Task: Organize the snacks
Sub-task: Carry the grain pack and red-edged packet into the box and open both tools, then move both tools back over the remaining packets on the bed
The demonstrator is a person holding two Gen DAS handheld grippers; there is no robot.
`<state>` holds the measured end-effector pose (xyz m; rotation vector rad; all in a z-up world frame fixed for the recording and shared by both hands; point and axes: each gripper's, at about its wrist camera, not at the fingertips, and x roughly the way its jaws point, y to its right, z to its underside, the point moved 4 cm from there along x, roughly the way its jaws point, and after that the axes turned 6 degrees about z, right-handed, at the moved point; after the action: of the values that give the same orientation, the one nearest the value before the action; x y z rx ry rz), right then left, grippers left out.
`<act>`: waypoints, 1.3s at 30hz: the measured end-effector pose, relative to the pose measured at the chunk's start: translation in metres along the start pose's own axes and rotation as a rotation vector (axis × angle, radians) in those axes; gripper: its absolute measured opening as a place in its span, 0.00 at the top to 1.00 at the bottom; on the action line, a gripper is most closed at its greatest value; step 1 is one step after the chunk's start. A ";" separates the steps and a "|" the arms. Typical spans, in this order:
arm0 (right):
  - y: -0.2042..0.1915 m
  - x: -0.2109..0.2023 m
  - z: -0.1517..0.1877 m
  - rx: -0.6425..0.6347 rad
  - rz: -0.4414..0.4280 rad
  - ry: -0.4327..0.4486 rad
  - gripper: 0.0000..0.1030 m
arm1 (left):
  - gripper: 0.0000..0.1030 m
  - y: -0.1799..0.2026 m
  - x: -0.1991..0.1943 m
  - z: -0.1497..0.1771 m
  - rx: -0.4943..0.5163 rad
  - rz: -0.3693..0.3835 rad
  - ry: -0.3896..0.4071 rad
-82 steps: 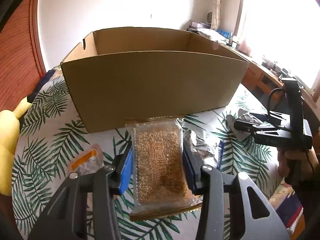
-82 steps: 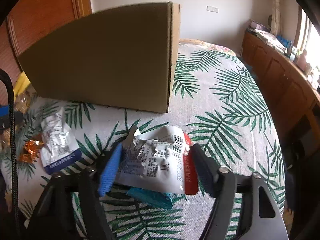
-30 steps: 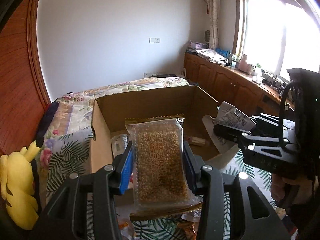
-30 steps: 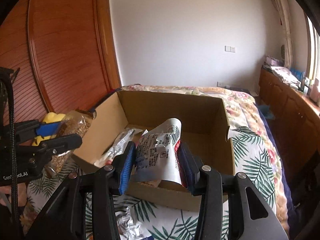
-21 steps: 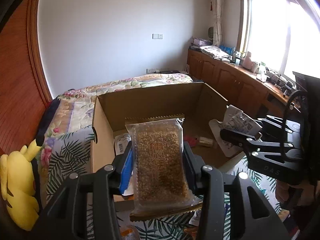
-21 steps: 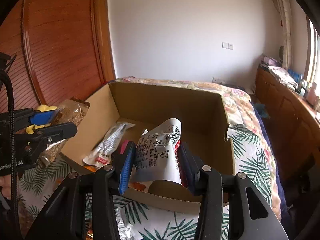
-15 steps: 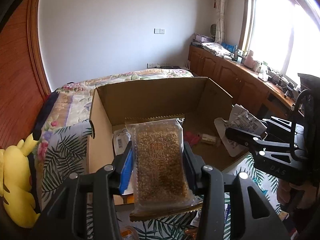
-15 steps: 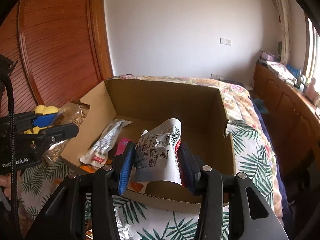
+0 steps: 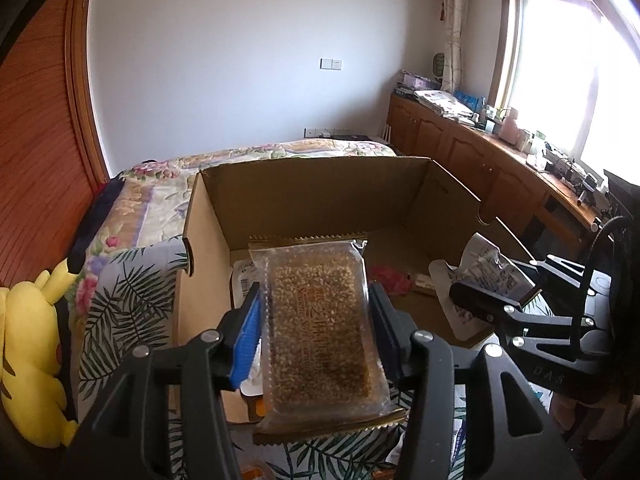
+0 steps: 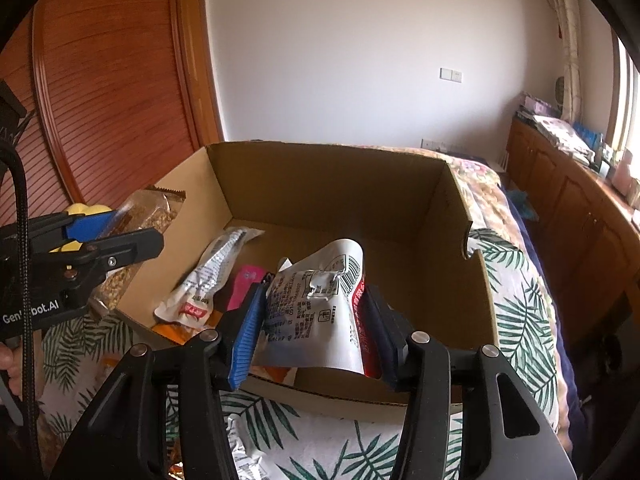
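Both grippers tilt down over the open cardboard box, which sits on a palm-leaf cloth. The left gripper has a clear, crinkly packet of golden grain bar with serrated gold ends between its blue pads; its jaws are opening, the pads barely touching the packet. The right gripper carries a creased white-and-red foil pouch, its jaws also opening. Inside the box lie a white wrapper and a pink packet.
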<state>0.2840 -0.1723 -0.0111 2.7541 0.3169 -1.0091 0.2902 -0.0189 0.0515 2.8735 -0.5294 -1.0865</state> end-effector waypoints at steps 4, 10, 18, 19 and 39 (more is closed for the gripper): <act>0.002 0.002 0.001 0.015 -0.005 -0.003 0.41 | 0.45 0.001 0.001 0.000 -0.001 0.006 -0.002; 0.001 -0.002 0.004 0.017 -0.011 0.013 0.37 | 0.44 0.004 -0.002 -0.001 0.017 0.018 0.000; -0.005 -0.045 0.016 -0.019 -0.053 0.076 0.37 | 0.44 0.008 -0.036 0.010 0.051 0.030 0.018; -0.007 -0.051 0.019 -0.029 -0.059 0.084 0.37 | 0.44 0.009 -0.042 0.013 0.069 0.021 0.018; -0.049 -0.033 0.103 -0.080 -0.160 -0.040 0.37 | 0.44 -0.025 -0.062 0.114 0.035 0.042 -0.077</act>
<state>0.1830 -0.1552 -0.0719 2.6682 0.5658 -1.0624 0.1801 0.0356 0.0013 2.8454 -0.6160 -1.1967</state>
